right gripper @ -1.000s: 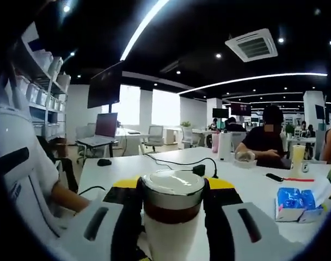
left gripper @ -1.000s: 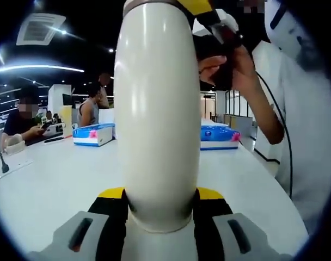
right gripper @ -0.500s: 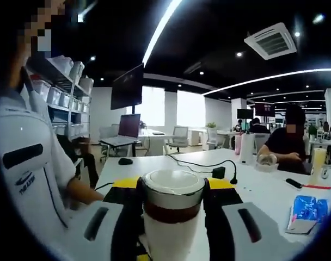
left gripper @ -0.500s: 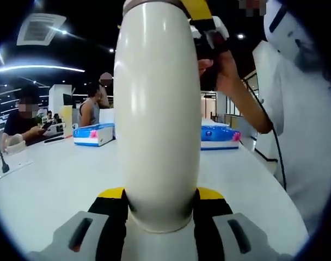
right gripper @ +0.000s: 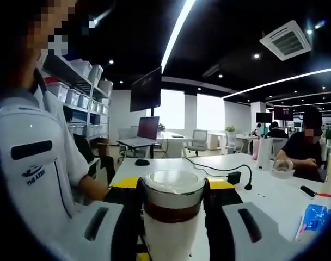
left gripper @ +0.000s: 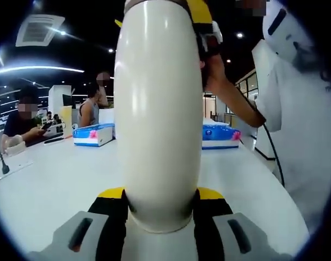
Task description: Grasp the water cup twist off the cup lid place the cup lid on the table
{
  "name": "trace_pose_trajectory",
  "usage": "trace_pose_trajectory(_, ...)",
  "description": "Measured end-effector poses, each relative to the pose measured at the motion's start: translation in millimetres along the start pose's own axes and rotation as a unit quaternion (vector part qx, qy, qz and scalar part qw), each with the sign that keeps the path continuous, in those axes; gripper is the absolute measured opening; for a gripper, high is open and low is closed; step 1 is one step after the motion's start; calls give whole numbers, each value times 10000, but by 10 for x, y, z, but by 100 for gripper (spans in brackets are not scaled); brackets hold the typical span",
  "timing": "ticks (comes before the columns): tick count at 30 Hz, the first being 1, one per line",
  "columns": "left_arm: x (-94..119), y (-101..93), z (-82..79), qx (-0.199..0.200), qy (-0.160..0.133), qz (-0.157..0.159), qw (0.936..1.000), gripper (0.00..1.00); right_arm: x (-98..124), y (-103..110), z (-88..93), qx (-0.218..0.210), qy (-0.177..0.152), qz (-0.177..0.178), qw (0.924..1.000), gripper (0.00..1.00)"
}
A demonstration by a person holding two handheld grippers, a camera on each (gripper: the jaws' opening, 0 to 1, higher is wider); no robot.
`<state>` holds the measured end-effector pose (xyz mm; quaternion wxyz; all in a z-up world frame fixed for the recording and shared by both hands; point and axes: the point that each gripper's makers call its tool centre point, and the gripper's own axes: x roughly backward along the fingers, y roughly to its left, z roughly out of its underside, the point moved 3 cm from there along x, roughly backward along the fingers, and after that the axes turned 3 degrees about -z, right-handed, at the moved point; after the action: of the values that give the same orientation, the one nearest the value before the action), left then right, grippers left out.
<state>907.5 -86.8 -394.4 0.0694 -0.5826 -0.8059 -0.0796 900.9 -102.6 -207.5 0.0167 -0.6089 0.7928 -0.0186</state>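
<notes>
Jaws of the left gripper (left gripper: 160,209) are squeezing the bottom of the water cup (left gripper: 157,109), one yellow-and-black pad on each side. In the left gripper view the cup's white body is rising tall in the middle, above the white desk (left gripper: 51,179). Near its top, on the right, the person's hand (left gripper: 217,73) is holding the right gripper (left gripper: 201,24). Far back on the desk, a blue and white box (left gripper: 93,134) is sitting on the left and a blue pack (left gripper: 219,136) on the right. I cannot tell what is inside them.

In the right gripper view, the jaws are closing on the cup lid (right gripper: 172,196), touching it on both sides. The lid has a pale top, a shiny ring and a dark band, with the white cup just under it. I cannot see inside the cup, because the lid is on.

I think the twisting step is going on now. Next, the right jaws need to keep turning the lid while the left jaws are holding the cup steady, then lift the lid off and put it on the desk.
</notes>
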Motion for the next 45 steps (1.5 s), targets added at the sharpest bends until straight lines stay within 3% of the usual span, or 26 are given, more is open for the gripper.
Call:
trace_pose_trajectory(11, -9, 22, 16, 14, 11, -2, 10000, 49, 18, 13, -2, 24, -201, -659, 9976, 47)
trace_pose_trajectory(22, -4, 29, 22, 31, 19, 21, 10000, 49, 9, 25, -5, 163, -152, -661, 9976, 47)
trace_pose_trajectory(26, -2, 30, 24, 10, 21, 16, 10000, 49, -4, 41, 42, 350, 48, -554, 9978, 49)
trace_pose_trajectory(30, 2, 38, 30, -2, 20, 7, 10000, 49, 24, -35, 67, 168, 326, 56, 9993, 67)
trace_pose_trajectory(35, 2, 38, 31, -24, 14, 5, 10000, 49, 80, 21, 6, -3, 351, 643, 9973, 71)
trace_pose_trajectory(37, 2, 37, 30, -44, 10, 0, 10000, 49, 118, 29, 37, 106, 630, 1076, 9921, 74)
trace_pose_trajectory(40, 1, 30, 27, -66, 8, -7, 10000, 49, 183, 13, 22, 216, 743, 1792, 9808, 78)
trace_pose_trajectory(43, -3, 13, 19, -91, 9, -10, 10000, 49, 229, 52, -12, 219, 699, 2205, 9726, 80)
trace_pose_trajectory(45, -4, 5, 16, -113, 12, -17, 9999, 49, 219, 106, -63, 197, 469, 2469, 9677, 85)
